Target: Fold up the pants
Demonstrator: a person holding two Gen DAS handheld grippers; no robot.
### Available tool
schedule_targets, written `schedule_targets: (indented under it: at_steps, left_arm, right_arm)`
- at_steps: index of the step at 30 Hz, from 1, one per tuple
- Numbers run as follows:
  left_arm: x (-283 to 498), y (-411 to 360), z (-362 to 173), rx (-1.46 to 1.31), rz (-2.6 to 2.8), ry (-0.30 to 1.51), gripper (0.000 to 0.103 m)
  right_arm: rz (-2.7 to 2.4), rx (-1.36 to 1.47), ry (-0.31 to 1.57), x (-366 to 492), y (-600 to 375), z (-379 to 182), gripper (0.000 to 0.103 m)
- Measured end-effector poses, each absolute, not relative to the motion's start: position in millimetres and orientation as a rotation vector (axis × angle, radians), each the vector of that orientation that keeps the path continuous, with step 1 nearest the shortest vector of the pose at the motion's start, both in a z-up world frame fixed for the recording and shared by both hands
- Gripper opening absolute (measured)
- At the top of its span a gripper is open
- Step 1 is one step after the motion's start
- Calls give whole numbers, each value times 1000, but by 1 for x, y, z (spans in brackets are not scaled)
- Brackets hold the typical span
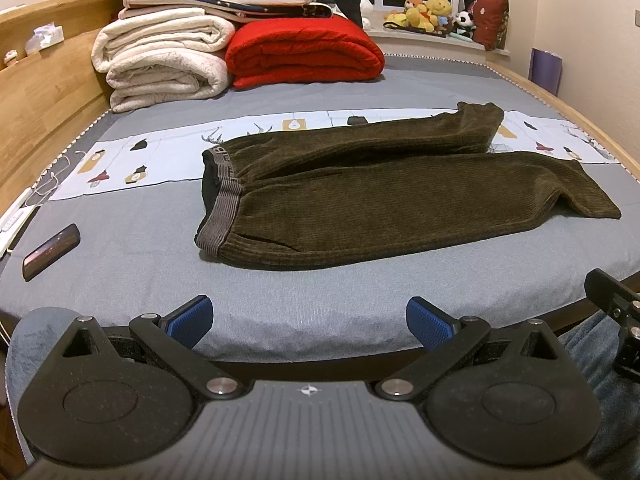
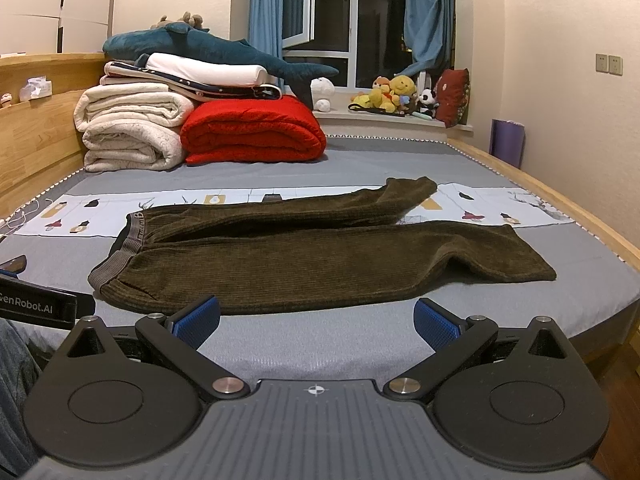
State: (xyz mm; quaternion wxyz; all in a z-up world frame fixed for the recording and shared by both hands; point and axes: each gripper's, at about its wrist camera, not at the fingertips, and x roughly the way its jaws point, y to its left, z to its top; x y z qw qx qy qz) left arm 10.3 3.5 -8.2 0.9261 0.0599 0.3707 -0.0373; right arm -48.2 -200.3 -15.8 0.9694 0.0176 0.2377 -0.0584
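Both grippers are hanging back at the near edge of the bed (image 1: 120,272); neither one's touching anything. Left gripper (image 1: 309,322) has its blue pads (image 1: 192,320) spread wide with nothing between them; right gripper (image 2: 316,322) is the same, pads (image 2: 434,326) wide apart and empty.

The pants (image 1: 380,196) are lying flat on the grey sheet straight ahead of the left gripper and a bit to its right, well apart from the fingertips; waistband (image 1: 224,208) points to the left, legs run off to the right; the far leg angles away from the near one so the cuffs are split. From the right wrist view the pants (image 2: 320,256) sit just ahead of the fingertips, near but not touching.

A phone (image 1: 51,251) lies on the sheet ahead-left of the left gripper; far beyond the pants there's a stack of folded white blankets (image 1: 160,60) with a red blanket (image 1: 304,52) beside it and a plush shark (image 2: 208,46) on top; soft toys (image 2: 394,94) sit on the windowsill ahead-right.
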Motion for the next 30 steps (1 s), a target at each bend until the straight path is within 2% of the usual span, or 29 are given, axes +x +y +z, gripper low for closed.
schedule_targets:
  at_steps: [7,13,20,27,30]
  left_arm:
    - [29,14,-16,100,-124,798,103]
    - [81,61,-37,69,6,809,103]
    - [183,150,-78,-162,54,878,103]
    - [320,208,-93,-195,79,936,103]
    - [360,219,-110,-212,73,1009,103]
  right_arm:
    - [-122,39,494,-39,-200,-21,102]
    - [-83,113,544,-3,-202,-31,102]
    - [68,50,635,98,-179,-45,102]
    - [231,76,784,184,-124,-105,102]
    - [328,30,787,207,-81,-131,102]
